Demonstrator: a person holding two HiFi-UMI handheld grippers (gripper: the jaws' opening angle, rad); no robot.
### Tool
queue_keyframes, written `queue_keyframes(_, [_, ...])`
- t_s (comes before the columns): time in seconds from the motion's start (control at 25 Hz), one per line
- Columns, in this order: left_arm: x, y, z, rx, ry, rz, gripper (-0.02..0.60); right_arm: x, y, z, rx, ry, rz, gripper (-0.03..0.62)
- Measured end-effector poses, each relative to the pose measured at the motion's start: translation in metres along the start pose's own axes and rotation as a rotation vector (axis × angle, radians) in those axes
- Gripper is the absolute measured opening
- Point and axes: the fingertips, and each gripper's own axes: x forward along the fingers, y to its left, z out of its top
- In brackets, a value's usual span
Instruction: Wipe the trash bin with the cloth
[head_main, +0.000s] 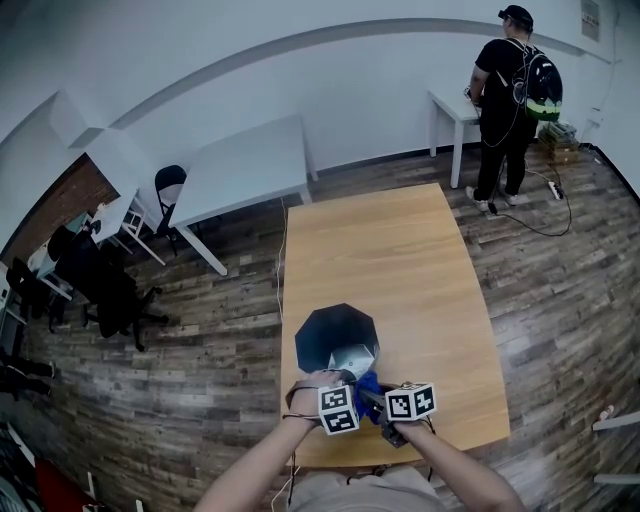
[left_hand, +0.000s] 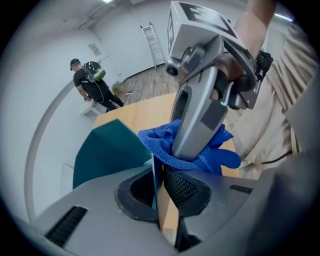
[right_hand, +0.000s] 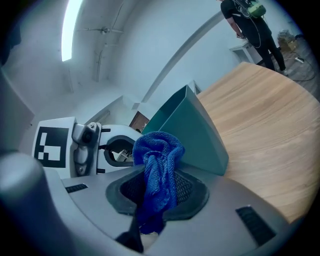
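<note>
Far left of the head view: black chairs (head_main: 105, 285) on the plank floor, then a white table (head_main: 245, 165) by the wall. Centre: the wooden table (head_main: 400, 240) in front of you, with the dark teal trash bin (head_main: 335, 335) on its near end, closer to the table's left edge. Your left gripper (left_hand: 159, 191) points steeply down at the bin's near side, its jaws narrow and clamped on the bin's thin wall, which stands edge-on between the pads. Just right of it, your right gripper (right_hand: 157, 192) is closed on the blue cloth (right_hand: 156, 165), which is bunched up between the jaws and sits right beside the bin's upper edge. The two grippers are nearly touching. Far right, at the back: a person (head_main: 505, 110) with a backpack stands at a small white desk (head_main: 450, 108).
</note>
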Motion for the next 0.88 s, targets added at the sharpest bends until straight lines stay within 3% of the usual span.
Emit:
queue_keyframes(0.52, [-0.002,0.002,0.001,0.009,-0.011,-0.034,0.041,0.047,-0.053,-0.038,0.094,0.136,-0.069,0.083])
queue_keyframes(0.88, [0.001,0.003,0.004,-0.004,-0.009,-0.059,0.037,0.081,-0.125,-0.071,0.181,0.22,-0.142,0.083])
